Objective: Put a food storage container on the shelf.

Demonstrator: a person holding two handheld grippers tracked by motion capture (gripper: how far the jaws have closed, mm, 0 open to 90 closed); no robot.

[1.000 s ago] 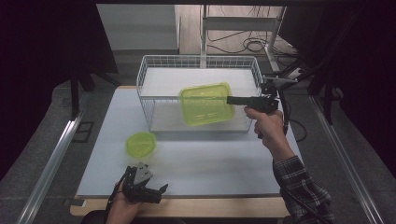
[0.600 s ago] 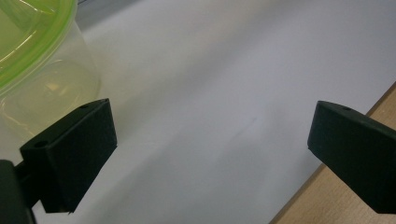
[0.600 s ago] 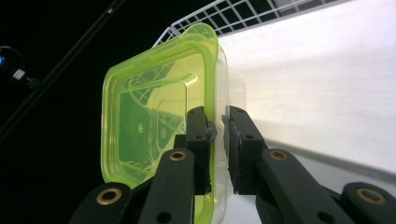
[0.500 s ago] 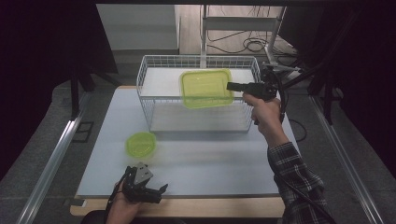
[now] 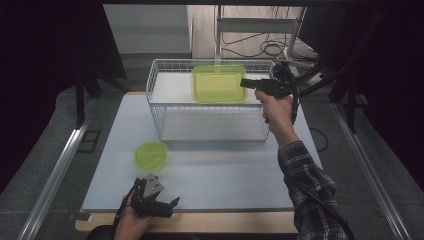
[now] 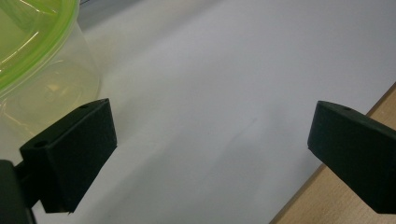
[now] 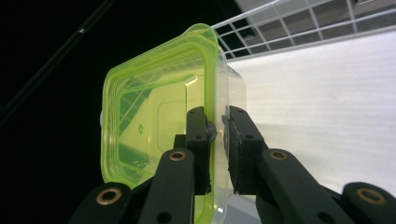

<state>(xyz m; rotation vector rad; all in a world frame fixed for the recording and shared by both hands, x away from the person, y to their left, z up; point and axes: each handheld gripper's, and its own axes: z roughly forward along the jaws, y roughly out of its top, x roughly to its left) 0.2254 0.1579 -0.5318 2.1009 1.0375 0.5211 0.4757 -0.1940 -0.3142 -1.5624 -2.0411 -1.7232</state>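
Setting: lab or recording workspace; white-topped table (image 5: pixel 225 175) with wooden front edge, bordered by metal rails (image 5: pixel 55 170); dark curtains (image 5: pixel 50 50) at both sides; loose cables (image 5: pixel 260 47) on the floor behind; grey carpet flooring (image 5: pixel 30 150).

Dim room, grey carpeted floor (image 5: pixel 45 150), pale wall (image 5: pixel 145 25), cables on wooden floor (image 5: pixel 260 47), white-topped table (image 5: pixel 225 175).
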